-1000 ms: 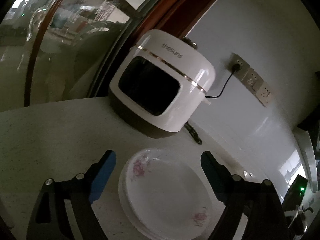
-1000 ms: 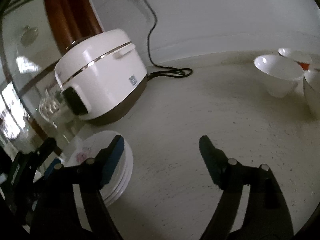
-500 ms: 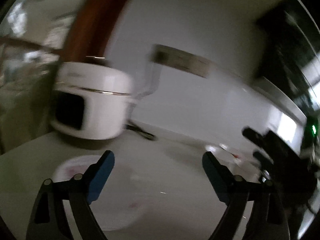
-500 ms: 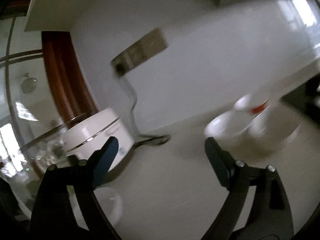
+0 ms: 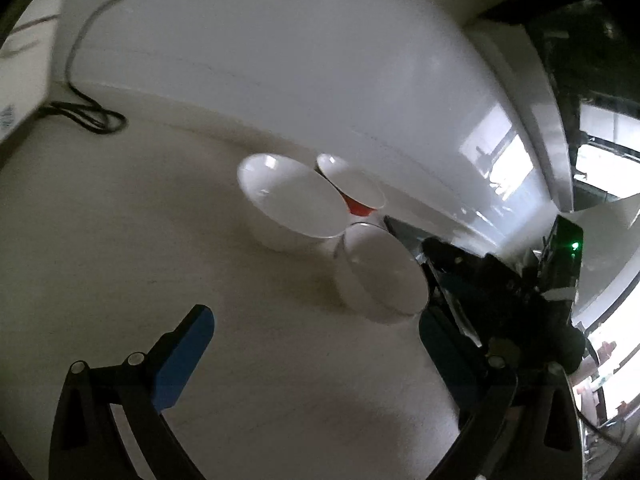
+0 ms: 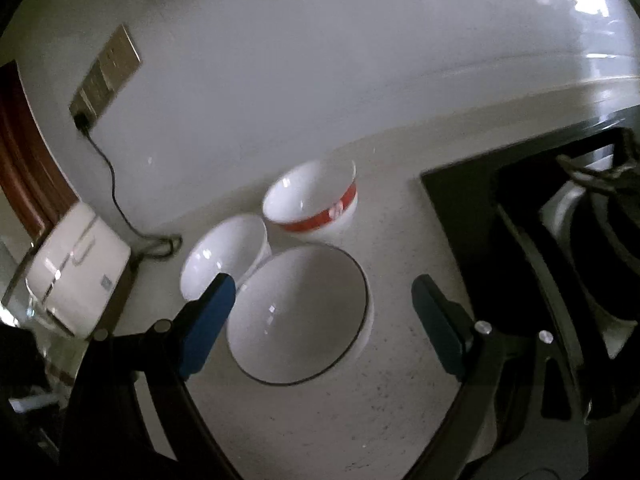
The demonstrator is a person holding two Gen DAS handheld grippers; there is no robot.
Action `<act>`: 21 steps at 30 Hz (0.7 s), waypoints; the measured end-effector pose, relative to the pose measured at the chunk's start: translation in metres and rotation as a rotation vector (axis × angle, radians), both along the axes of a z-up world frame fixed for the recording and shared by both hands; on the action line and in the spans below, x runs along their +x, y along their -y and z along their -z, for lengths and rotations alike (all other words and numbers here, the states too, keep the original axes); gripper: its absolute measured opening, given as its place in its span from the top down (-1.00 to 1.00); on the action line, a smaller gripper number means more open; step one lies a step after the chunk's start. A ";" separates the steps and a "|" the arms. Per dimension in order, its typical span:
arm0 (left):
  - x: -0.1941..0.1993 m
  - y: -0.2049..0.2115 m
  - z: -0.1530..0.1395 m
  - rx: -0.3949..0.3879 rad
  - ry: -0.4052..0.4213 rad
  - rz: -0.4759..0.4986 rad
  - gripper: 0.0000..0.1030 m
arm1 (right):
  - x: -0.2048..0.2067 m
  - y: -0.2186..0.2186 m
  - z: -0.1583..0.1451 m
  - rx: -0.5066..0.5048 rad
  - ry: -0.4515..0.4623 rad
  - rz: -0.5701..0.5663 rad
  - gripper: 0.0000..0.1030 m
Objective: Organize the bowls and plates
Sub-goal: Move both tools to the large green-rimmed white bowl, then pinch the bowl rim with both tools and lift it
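Three bowls stand close together on the pale counter near the wall. They are a plain white bowl (image 5: 288, 204) (image 6: 224, 256), a red-banded bowl (image 5: 354, 190) (image 6: 316, 200) and a larger dark-rimmed white bowl (image 5: 380, 272) (image 6: 296, 312). My left gripper (image 5: 316, 344) hangs short of the bowls, its jaws opening with only bare counter between them. My right gripper (image 6: 324, 312) is open, and the large bowl shows between its blue pads (image 6: 208, 320) without touching them. In the left wrist view the right gripper's dark body (image 5: 500, 292) sits just right of the large bowl.
A white rice cooker (image 6: 76, 276) stands at the left, its black cord (image 6: 152, 244) running up to a wall socket (image 6: 106, 72). A black hob (image 6: 560, 248) with a pan support is set into the counter right of the bowls. The white wall runs behind them.
Both views have swung right, away from the stacked plates and the rice cooker and onto the three bowls. Both pairs of jaws stand wider than before.
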State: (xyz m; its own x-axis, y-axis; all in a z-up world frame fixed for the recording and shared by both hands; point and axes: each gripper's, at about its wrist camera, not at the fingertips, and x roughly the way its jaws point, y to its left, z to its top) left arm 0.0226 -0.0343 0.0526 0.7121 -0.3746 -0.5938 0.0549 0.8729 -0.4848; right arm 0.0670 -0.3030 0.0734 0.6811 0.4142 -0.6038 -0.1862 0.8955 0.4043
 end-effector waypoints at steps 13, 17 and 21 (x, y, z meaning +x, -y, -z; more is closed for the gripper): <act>0.030 0.058 0.012 0.124 0.017 -0.001 -1.00 | 0.001 0.004 -0.042 -0.330 -0.063 -0.044 -0.74; 0.034 0.049 0.013 0.069 0.039 0.027 -1.00 | 0.015 0.004 -0.017 -0.267 -0.115 -0.106 -0.65; 0.039 0.035 0.015 0.000 0.015 0.002 -1.00 | 0.023 0.002 0.005 -0.282 -0.174 -0.126 -0.24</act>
